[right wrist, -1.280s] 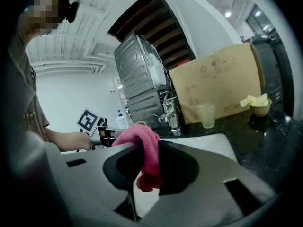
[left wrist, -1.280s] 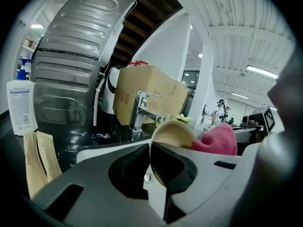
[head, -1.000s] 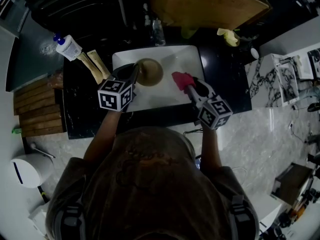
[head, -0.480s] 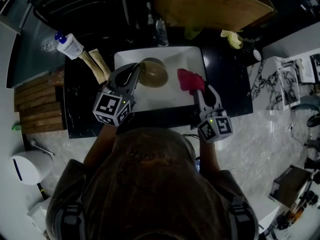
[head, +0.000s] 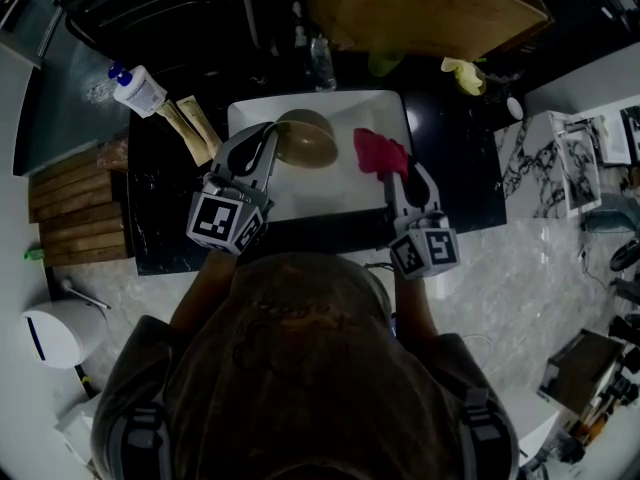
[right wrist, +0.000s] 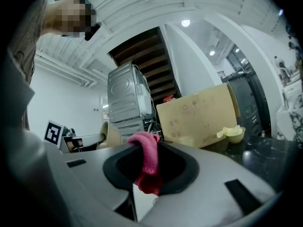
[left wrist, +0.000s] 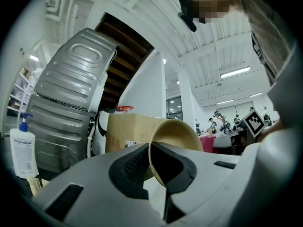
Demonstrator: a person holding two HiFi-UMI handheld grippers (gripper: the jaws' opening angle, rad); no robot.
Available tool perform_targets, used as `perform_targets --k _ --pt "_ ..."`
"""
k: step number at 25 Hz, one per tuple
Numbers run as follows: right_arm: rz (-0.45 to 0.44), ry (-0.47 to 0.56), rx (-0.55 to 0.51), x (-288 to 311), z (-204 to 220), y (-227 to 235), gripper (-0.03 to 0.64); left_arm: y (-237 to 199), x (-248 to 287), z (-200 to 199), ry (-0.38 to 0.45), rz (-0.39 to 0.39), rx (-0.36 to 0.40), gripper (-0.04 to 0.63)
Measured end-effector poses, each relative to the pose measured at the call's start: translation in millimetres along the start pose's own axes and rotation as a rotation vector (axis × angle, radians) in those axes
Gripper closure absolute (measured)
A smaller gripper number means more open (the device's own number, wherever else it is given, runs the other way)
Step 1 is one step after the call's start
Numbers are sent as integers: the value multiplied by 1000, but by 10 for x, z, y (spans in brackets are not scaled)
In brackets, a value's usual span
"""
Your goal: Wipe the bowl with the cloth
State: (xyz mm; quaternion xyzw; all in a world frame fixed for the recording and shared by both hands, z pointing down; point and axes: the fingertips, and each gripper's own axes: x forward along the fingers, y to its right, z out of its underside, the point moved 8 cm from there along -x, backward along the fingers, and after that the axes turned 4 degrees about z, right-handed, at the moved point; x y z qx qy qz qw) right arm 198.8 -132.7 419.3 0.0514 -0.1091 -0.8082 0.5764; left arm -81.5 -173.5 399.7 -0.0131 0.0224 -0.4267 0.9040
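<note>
A tan bowl (head: 308, 139) is held tilted over the white sink (head: 370, 190), its rim pinched in my left gripper (head: 270, 148), which is shut on it. In the left gripper view the bowl (left wrist: 176, 136) tips with its opening toward the right, its rim clamped between the jaws. A pink cloth (head: 378, 153) hangs from my right gripper (head: 397, 176), which is shut on it, just right of the bowl. In the right gripper view the cloth (right wrist: 147, 163) drapes between the jaws and the bowl (right wrist: 110, 135) shows at the left.
A soap pump bottle (head: 139, 93) and a wooden brush (head: 188, 128) lie on the black counter left of the sink. A cardboard box (head: 420, 8) stands behind it. A yellow cloth in a small dish (head: 458, 74) sits back right. Wooden boards (head: 75, 218) lie at far left.
Both grippers lifted and moved slightly farther over the sink. The bowl has tipped more upright in the left gripper, and the cloth has come closer to it.
</note>
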Motion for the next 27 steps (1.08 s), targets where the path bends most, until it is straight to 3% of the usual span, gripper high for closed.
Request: perform_targets --k 27 --pt "-11 -65 8 20 65 -8 543 33 14 132 -31 -10 -29 577"
